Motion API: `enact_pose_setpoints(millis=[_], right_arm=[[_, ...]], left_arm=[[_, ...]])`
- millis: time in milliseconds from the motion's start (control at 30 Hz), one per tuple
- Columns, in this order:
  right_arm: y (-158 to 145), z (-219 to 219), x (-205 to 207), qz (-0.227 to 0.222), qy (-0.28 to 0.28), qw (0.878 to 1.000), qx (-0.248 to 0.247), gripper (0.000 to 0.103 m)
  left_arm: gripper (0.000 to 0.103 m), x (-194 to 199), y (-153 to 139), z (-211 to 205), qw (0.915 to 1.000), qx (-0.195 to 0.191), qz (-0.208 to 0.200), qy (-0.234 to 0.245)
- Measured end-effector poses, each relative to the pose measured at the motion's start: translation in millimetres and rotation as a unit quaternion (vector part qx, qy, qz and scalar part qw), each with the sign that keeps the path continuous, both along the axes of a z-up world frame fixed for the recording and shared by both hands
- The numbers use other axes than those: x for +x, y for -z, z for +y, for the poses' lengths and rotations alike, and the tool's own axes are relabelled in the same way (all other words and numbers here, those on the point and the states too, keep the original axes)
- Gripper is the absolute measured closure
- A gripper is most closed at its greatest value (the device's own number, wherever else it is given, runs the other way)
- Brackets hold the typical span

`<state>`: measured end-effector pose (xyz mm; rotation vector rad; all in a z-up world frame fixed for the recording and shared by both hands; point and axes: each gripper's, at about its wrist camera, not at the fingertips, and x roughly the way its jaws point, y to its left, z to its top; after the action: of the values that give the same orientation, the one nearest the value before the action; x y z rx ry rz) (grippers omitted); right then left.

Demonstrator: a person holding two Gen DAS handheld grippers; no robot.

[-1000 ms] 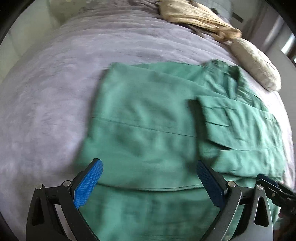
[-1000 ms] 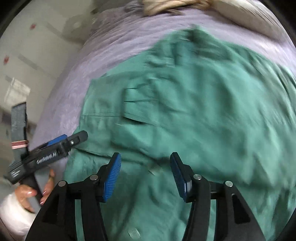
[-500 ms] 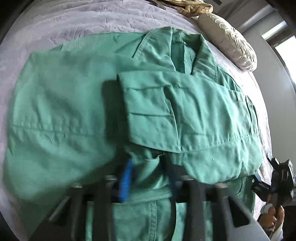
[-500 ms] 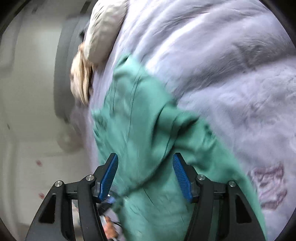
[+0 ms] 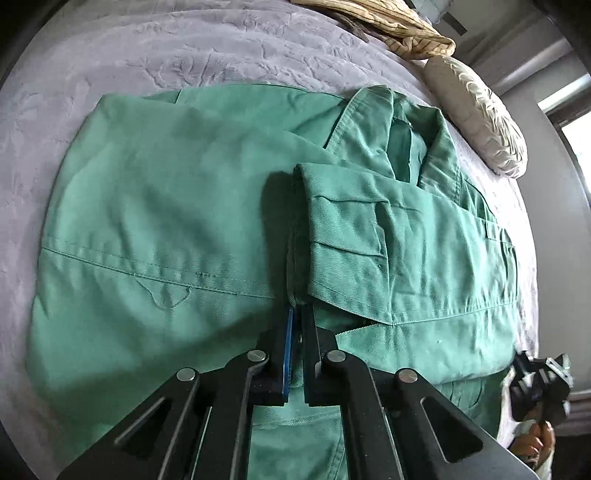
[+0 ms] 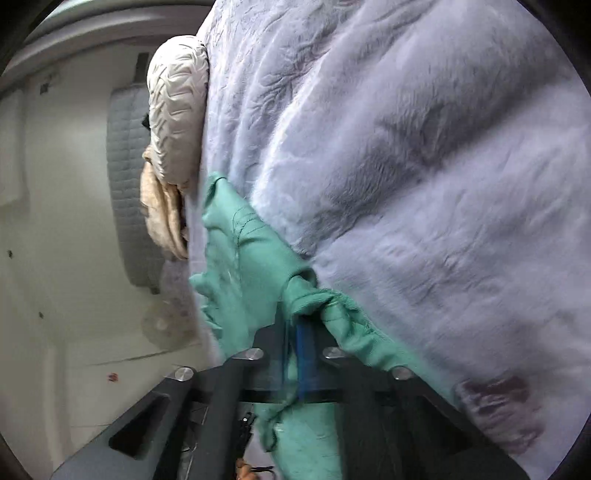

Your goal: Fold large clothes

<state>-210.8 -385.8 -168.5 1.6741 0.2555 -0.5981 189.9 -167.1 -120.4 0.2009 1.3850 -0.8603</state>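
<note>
The left hand-held gripper [image 5: 295, 325] is pinched shut on the near hem of the green work jacket [image 5: 155, 221], right below the cuff of the sleeve [image 5: 347, 243] that lies folded across the chest. The jacket is spread flat on the lavender bedspread [image 5: 184, 55], collar [image 5: 391, 122] pointing away toward the head of the bed. Further right, the right hand-held gripper [image 6: 299, 332] is also clamped on green cloth, a bunched edge of the same jacket at its right side, near the edge of the bed.

Judging by how things lie, the sleeves are already tucked in over the front, so the narrowing folds look done. What seems left is the lengthwise fold: lifting the hem held by both grippers and carrying it up toward the collar, then flattening.

Around it, a tan striped garment [image 5: 388, 29] lies crumpled at the top of the bed, and just right of it a cream quilted pillow [image 5: 476, 118] sits close to the jacket's collar. Both are beyond the fold's landing area, so neither should obstruct; the pillow is the nearer concern.
</note>
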Motion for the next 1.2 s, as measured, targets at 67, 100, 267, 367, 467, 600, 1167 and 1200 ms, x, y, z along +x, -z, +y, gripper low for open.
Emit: enact_pose_setpoints(millis=[67,100,267,367,467,600,1167,1200], right_arm=[[-14,-1,-5,0.033,-0.013,0.999,-0.037,0.100],[-18,-1,-7,0.056,-0.019,0.997,-0.048,0.100],[9,9,-18,0.090,-0.033,0.995,-0.018,0.100],[6,13,-22,0.103,-0.035,0.994,-0.022,0.100],[-1,14,-28,0.141,-0.048,0.989,-0.026,0.103],[-29,16,-34,0.151,-0.075,0.983,-0.070,0.100],[-17,-10,48,0.199,-0.195,0.951,-0.131,0.103],[-22,-10,45,0.201,-0.192,0.952,-0.131,0.103]], left_arm=[[0.098,-5,2,-5,0.9998,0.008,-0.014,0.009],[0.098,-7,3,-6,0.9997,0.010,-0.017,0.011],[0.097,-13,5,-10,0.9986,0.024,-0.042,0.021],[0.097,-16,-1,-12,0.9965,0.039,-0.069,0.026],[0.097,-15,-13,-3,0.9955,0.039,-0.084,0.020],[0.097,-12,-33,8,0.9953,0.021,-0.093,0.019],[0.097,-40,1,-23,0.9886,0.049,-0.125,0.069],[0.097,-39,2,-22,0.9885,0.051,-0.125,0.067]])
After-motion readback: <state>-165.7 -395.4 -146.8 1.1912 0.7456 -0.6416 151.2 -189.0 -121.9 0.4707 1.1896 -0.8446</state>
